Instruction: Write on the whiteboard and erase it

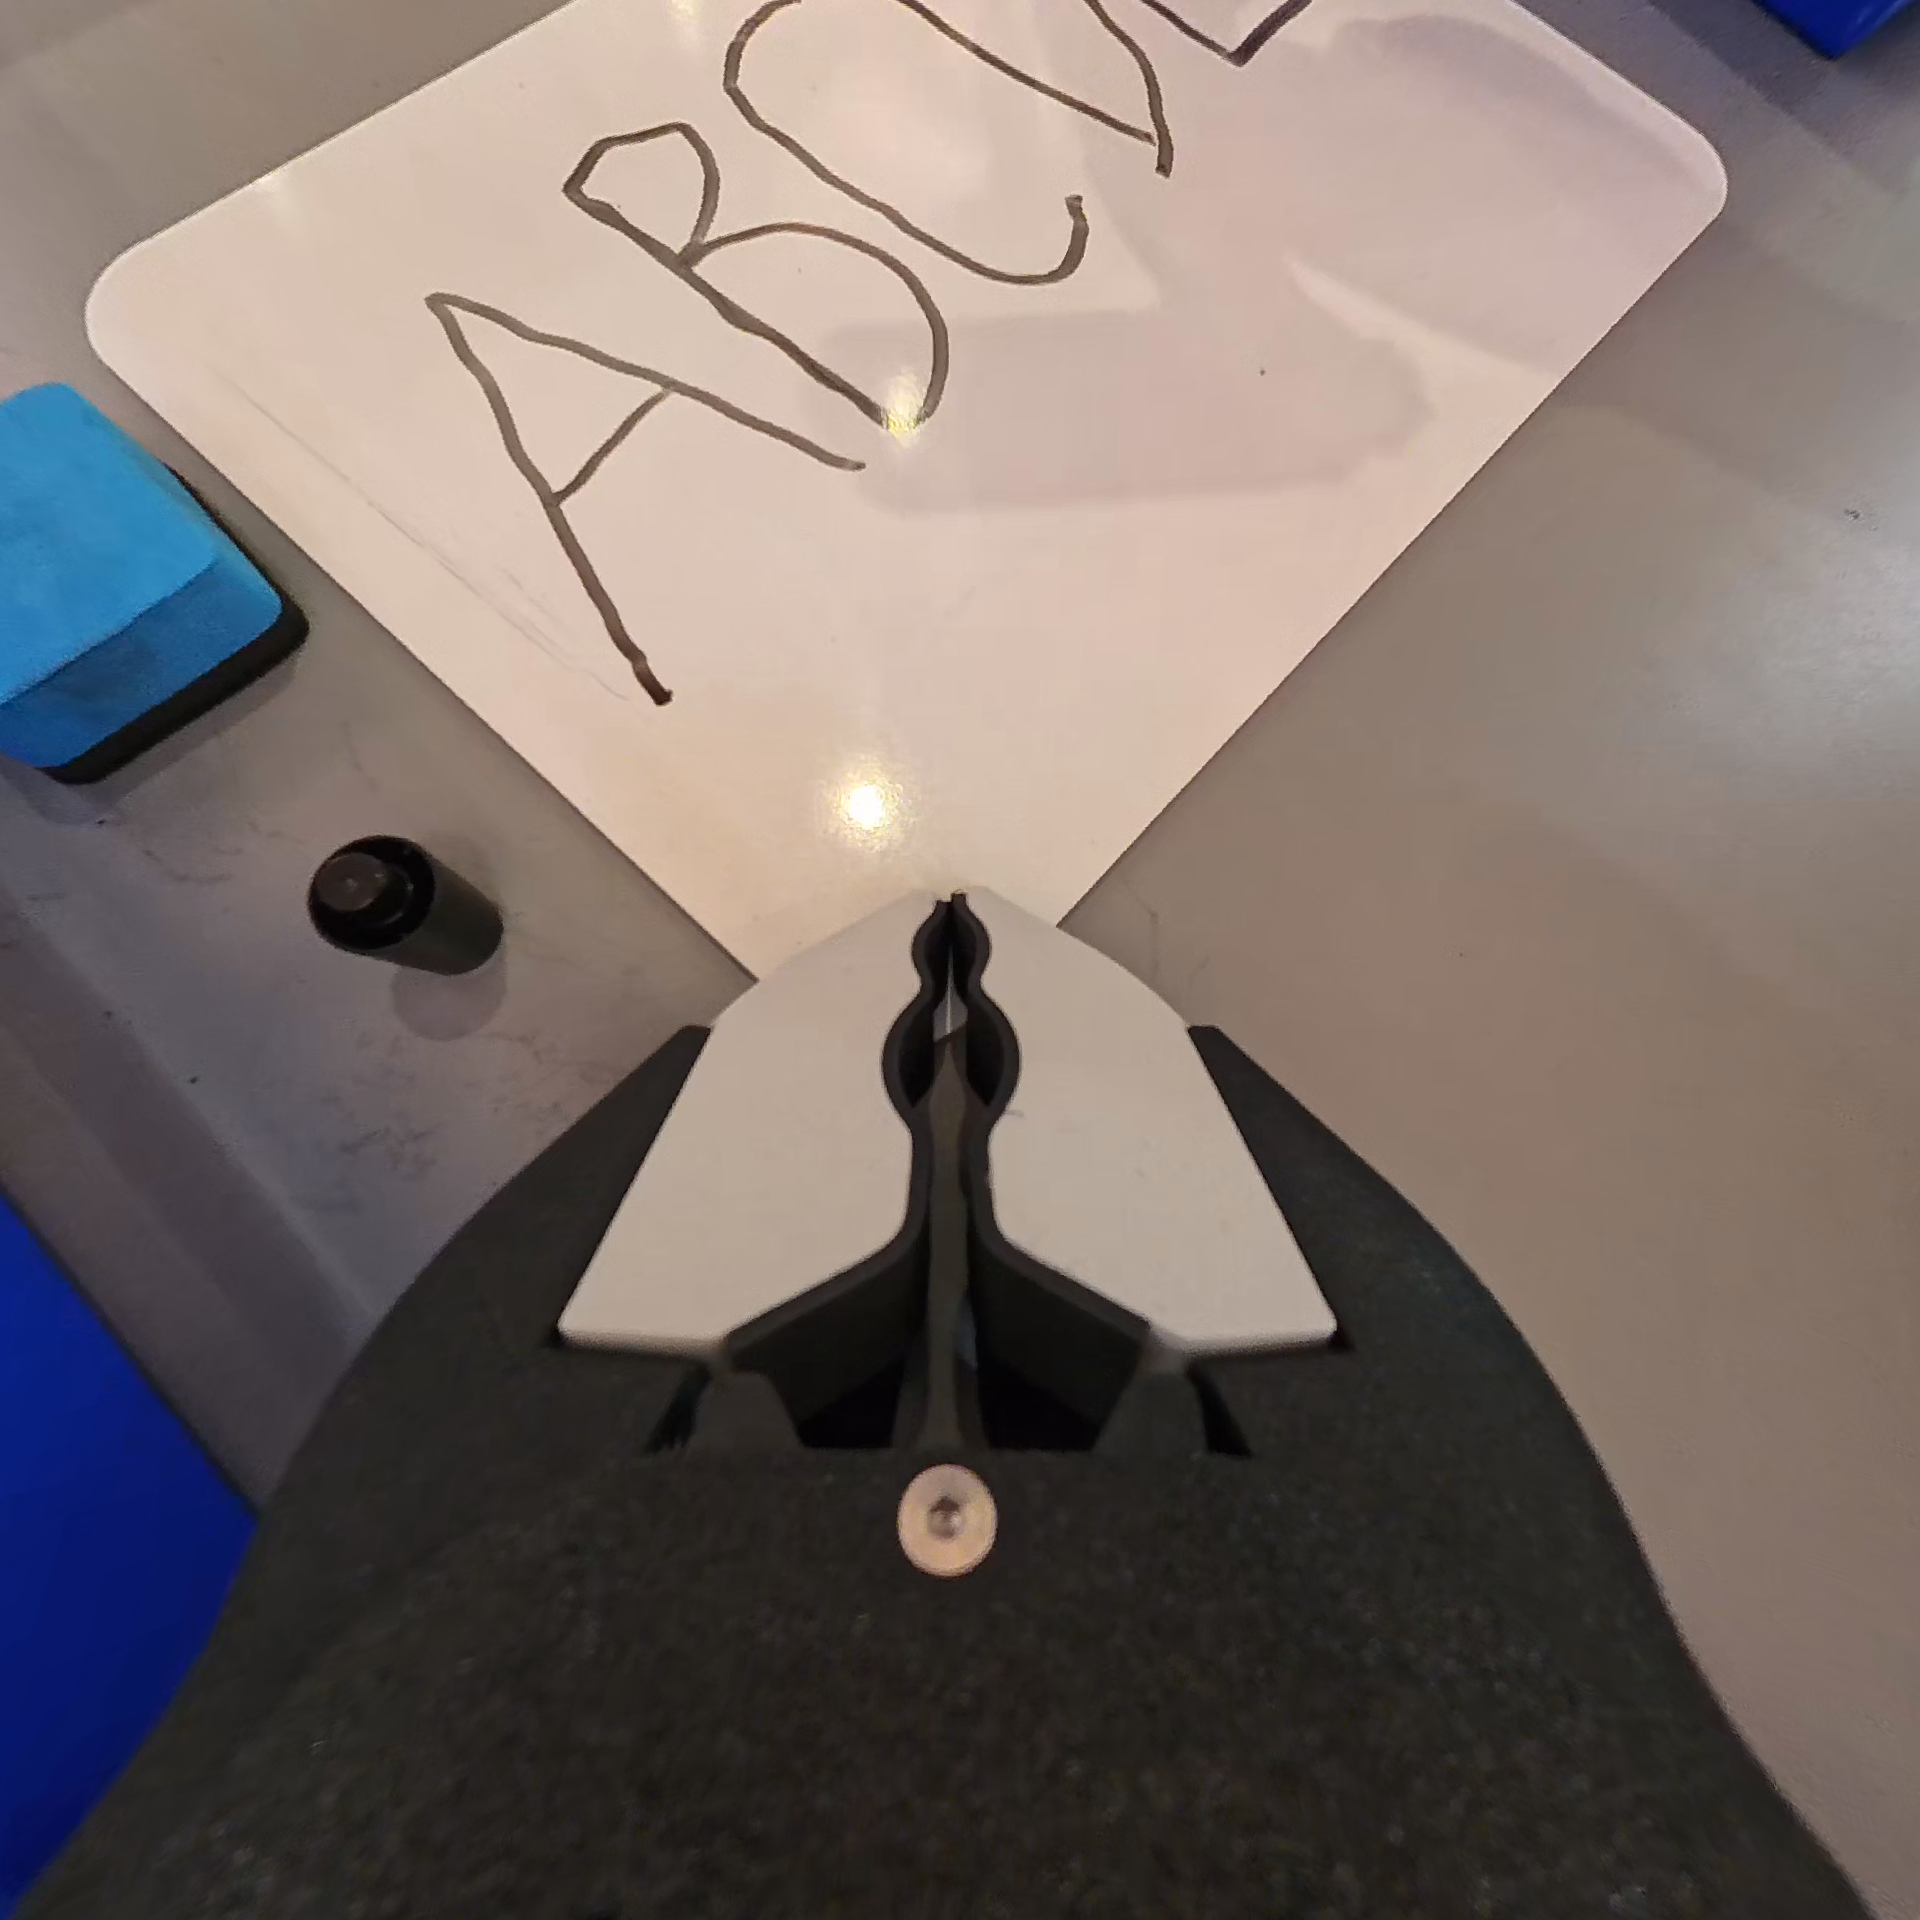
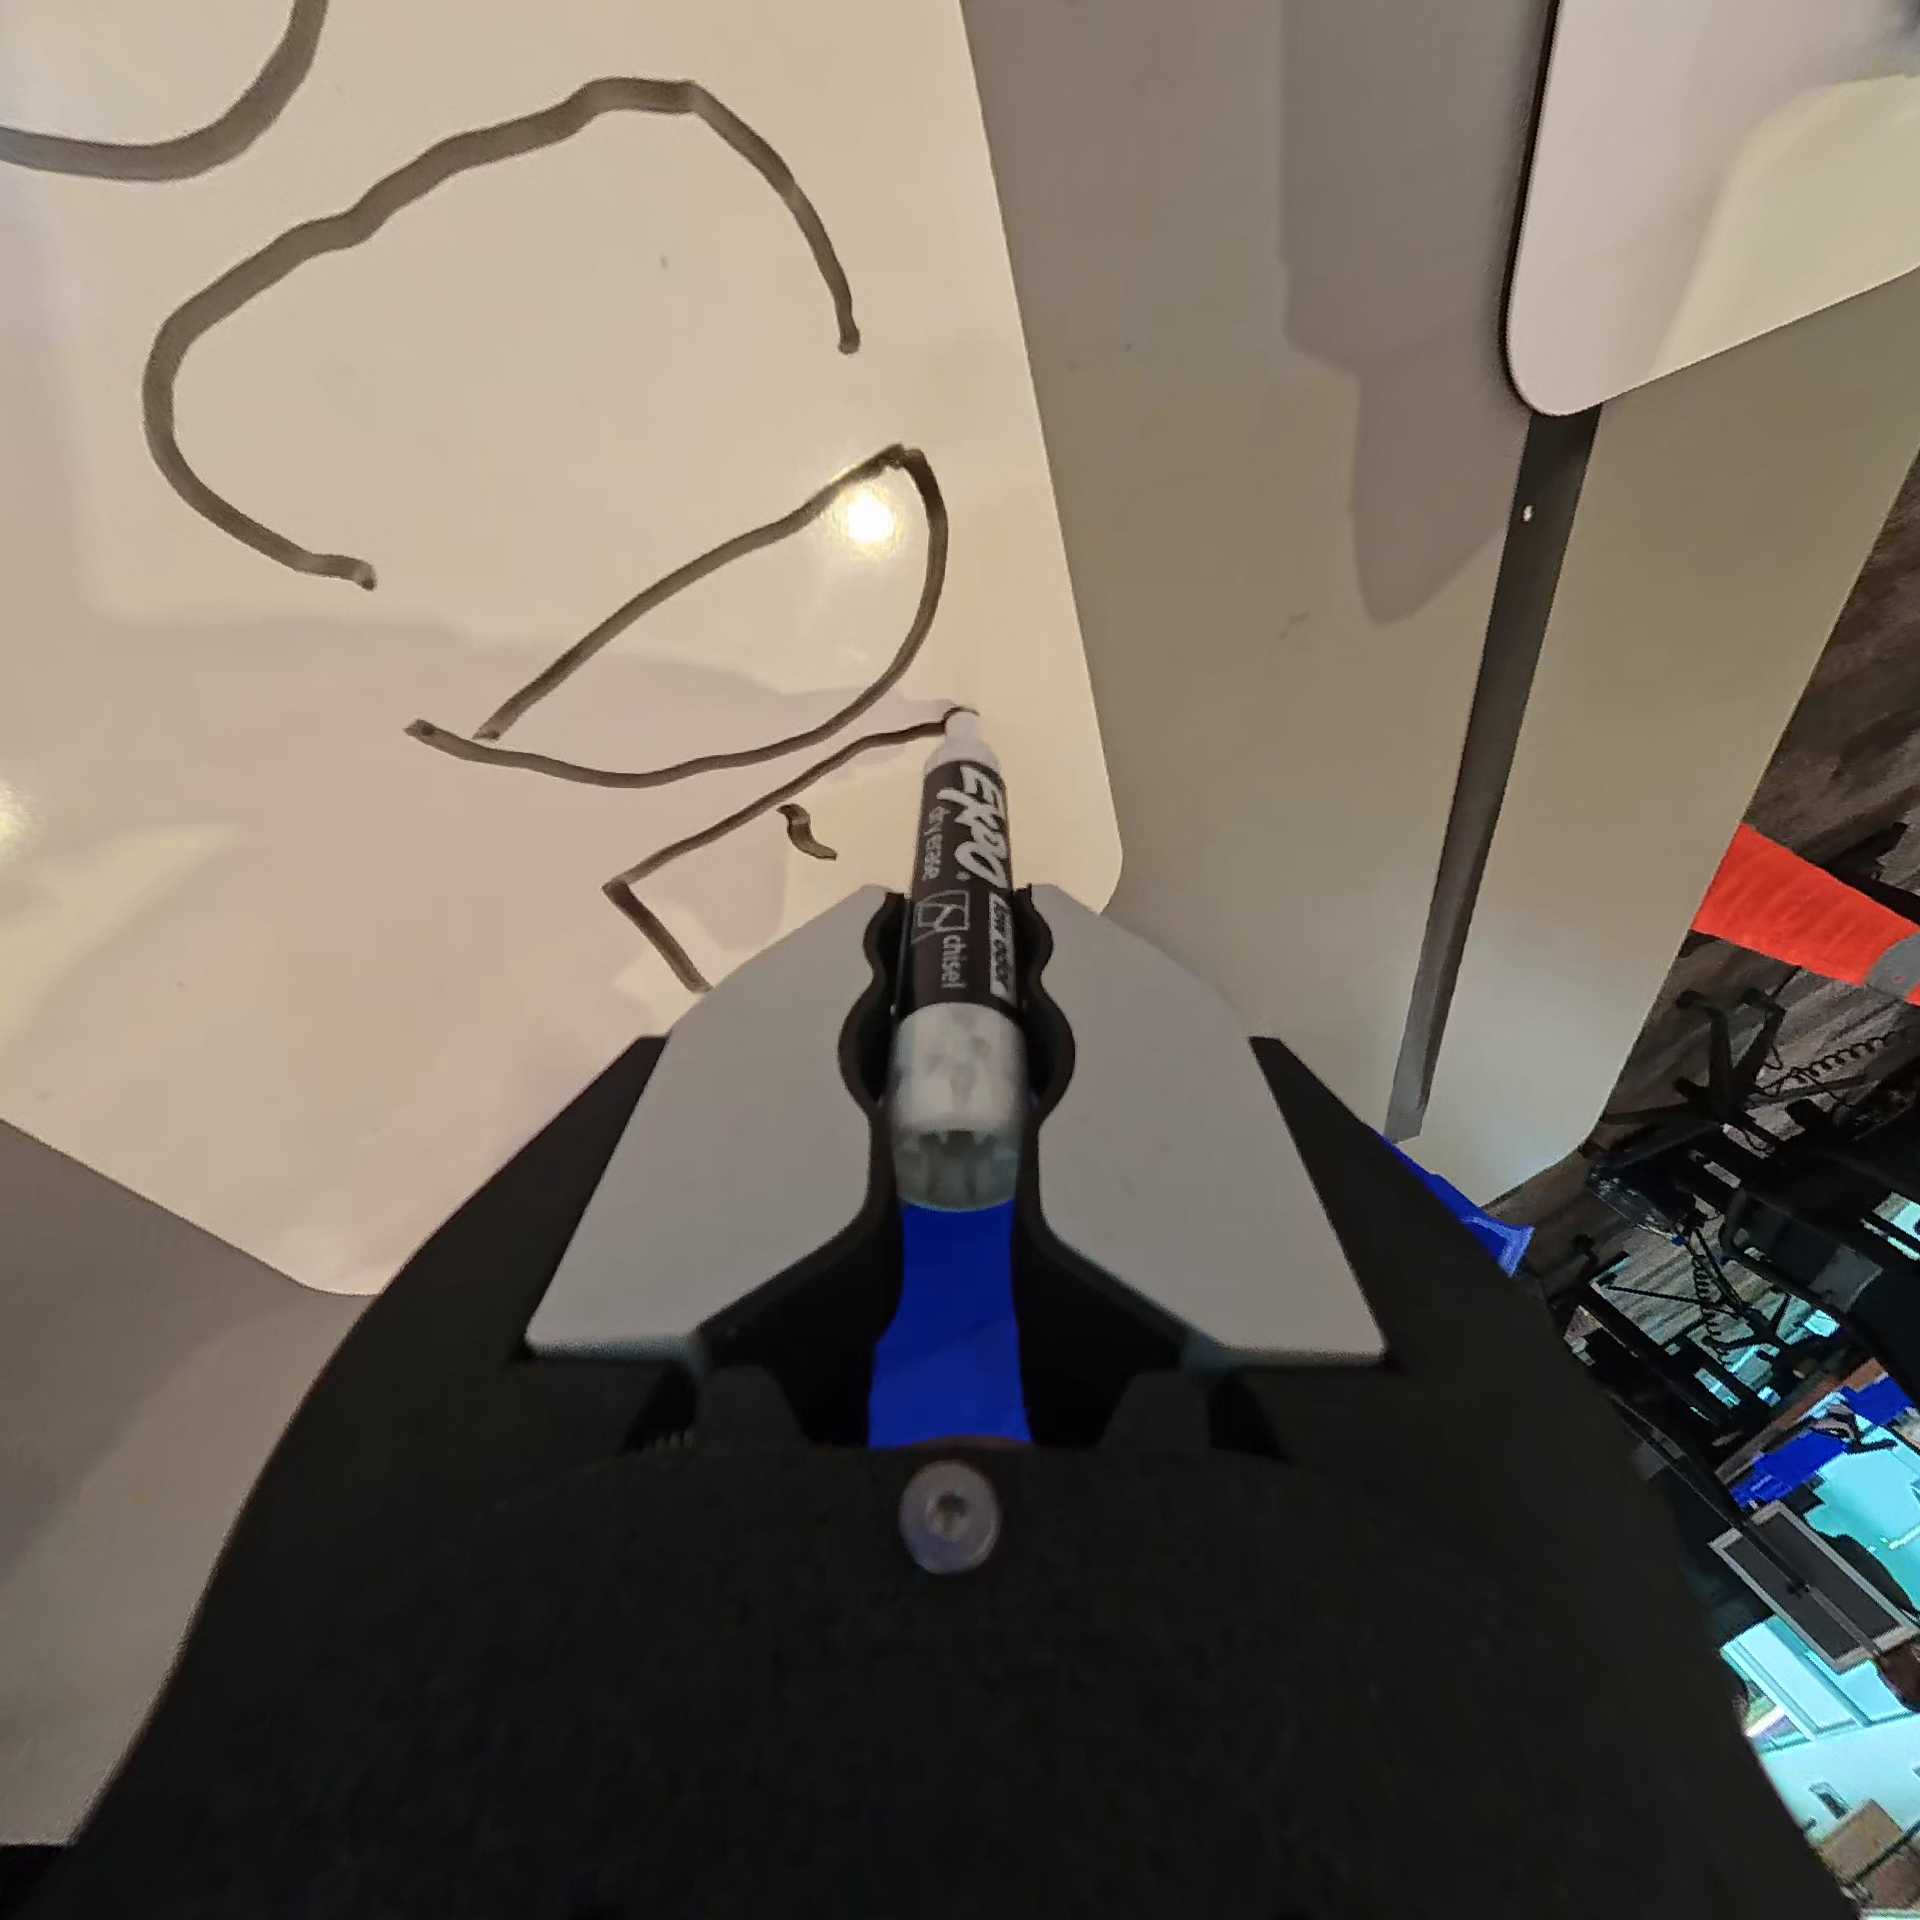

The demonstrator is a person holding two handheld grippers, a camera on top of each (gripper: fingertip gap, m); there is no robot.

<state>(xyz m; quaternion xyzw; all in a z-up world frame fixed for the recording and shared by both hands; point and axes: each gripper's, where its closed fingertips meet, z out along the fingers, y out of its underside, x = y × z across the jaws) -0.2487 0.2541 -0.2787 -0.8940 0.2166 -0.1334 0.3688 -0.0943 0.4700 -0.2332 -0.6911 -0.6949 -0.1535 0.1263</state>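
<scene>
Grey tabletop (image 1: 1558, 831) all around, whiteboard (image 1: 935, 644) lying flat on it with black strokes across it; right gripper (image 2: 961, 899) is clamped on the marker (image 2: 956, 852), tip touching the board near its edge, angled down to draw; left gripper (image 1: 956, 899) sits fully closed and empty at the board's near corner, perhaps pinning it steady; blue eraser (image 1: 114, 582) and black cap (image 1: 400, 904) wait just beside the board, ready for wiping later.

The left wrist view looks down from the whiteboard's (image 1: 935, 582) near corner, moderately high. The right wrist view sits close over its far edge. Both share the whiteboard (image 2: 468, 935).
</scene>
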